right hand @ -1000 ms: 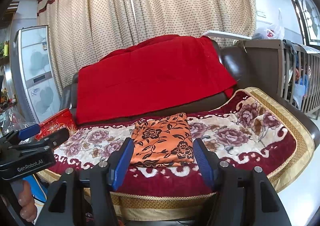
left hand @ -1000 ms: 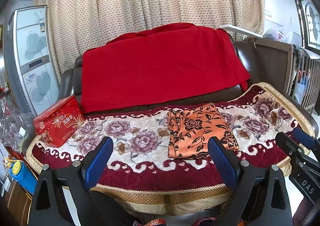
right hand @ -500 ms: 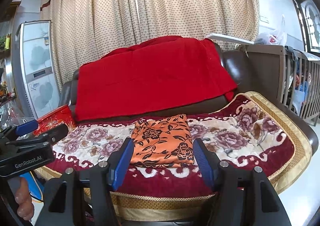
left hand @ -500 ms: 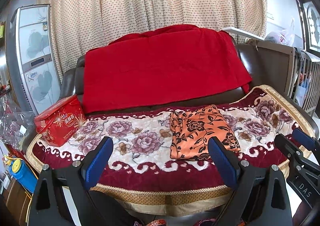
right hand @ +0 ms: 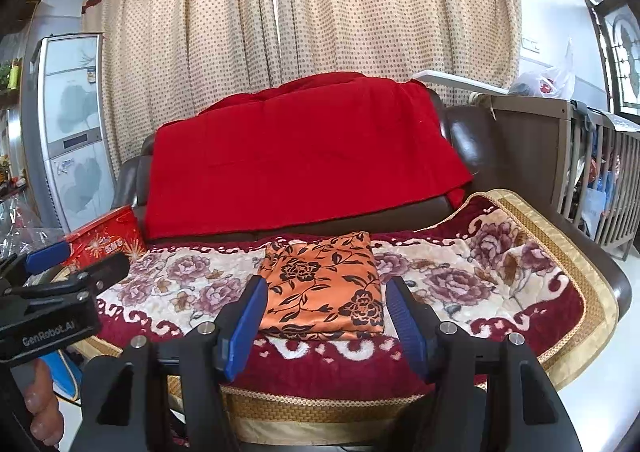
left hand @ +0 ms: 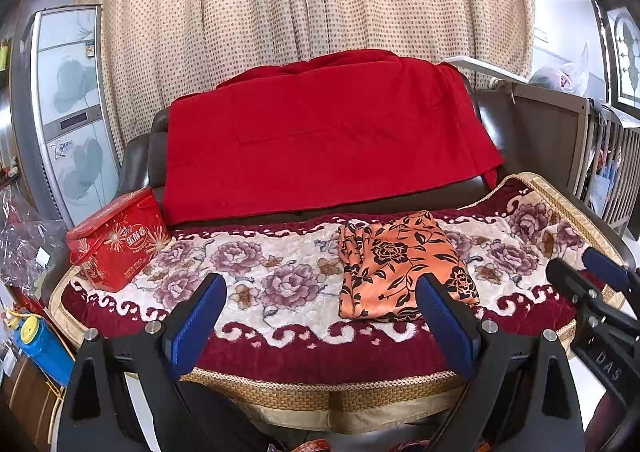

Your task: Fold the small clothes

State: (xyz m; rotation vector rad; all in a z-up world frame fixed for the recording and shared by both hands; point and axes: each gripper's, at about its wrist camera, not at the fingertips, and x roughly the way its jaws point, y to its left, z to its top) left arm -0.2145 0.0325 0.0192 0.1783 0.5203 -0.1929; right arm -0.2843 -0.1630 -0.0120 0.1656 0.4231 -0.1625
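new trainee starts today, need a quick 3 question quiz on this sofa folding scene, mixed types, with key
1. True or false: the orange floral garment lies folded flat on the floral blanket, with neither gripper touching it.
2. Which item sits at the blanket's left end? A) red box B) a kettle C) a shoe
3. Fill in: the back of the sofa is draped with a ___ cloth.

Key: 1 true; 2 A; 3 red. Both the left gripper and right gripper stand open and empty, short of the garment.
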